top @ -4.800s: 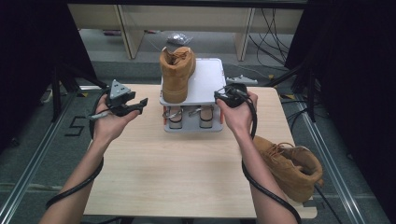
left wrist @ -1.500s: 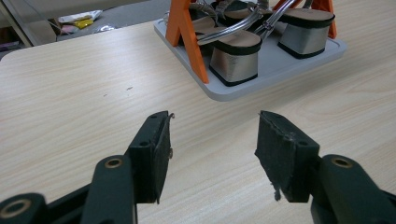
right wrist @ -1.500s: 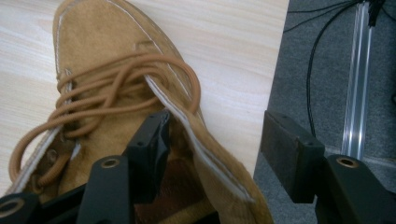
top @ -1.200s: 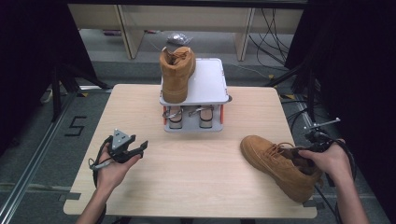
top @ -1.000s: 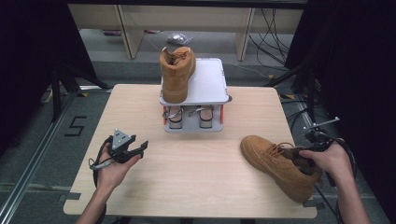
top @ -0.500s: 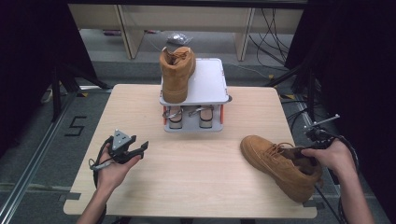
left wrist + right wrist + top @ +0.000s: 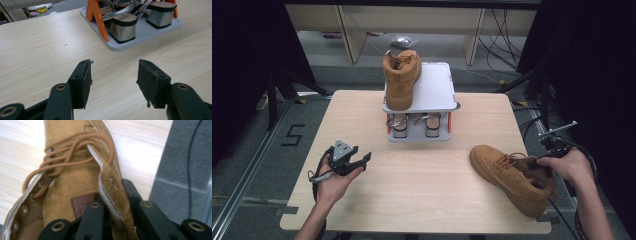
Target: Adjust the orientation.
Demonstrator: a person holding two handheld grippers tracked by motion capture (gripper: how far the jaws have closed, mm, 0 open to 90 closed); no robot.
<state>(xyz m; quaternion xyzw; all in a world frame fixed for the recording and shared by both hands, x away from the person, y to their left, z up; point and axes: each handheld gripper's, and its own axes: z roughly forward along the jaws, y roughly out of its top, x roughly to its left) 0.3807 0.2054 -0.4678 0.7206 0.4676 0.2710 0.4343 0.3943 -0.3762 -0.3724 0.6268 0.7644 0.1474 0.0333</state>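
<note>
One boot [image 7: 401, 77] already stands on the rack [image 7: 437, 85] at the table's far edge. My right gripper [image 7: 113, 220] has just been closing and now pinches the second boot's [image 7: 512, 175] collar near the right front corner; lifting remains. Left gripper [image 7: 113, 80] waits open, empty.

Black hand-held gripper [image 7: 113, 82] jaws with brass rivets.

Your rack [image 7: 419, 117] stands at the far edge of the tabletop [image 7: 422, 190], midway along it. One boot [image 7: 401, 77] sits on the rack's top, left side. The other boot [image 7: 512, 175] lies near the tabletop's near right corner, its toe toward the middle.
</note>
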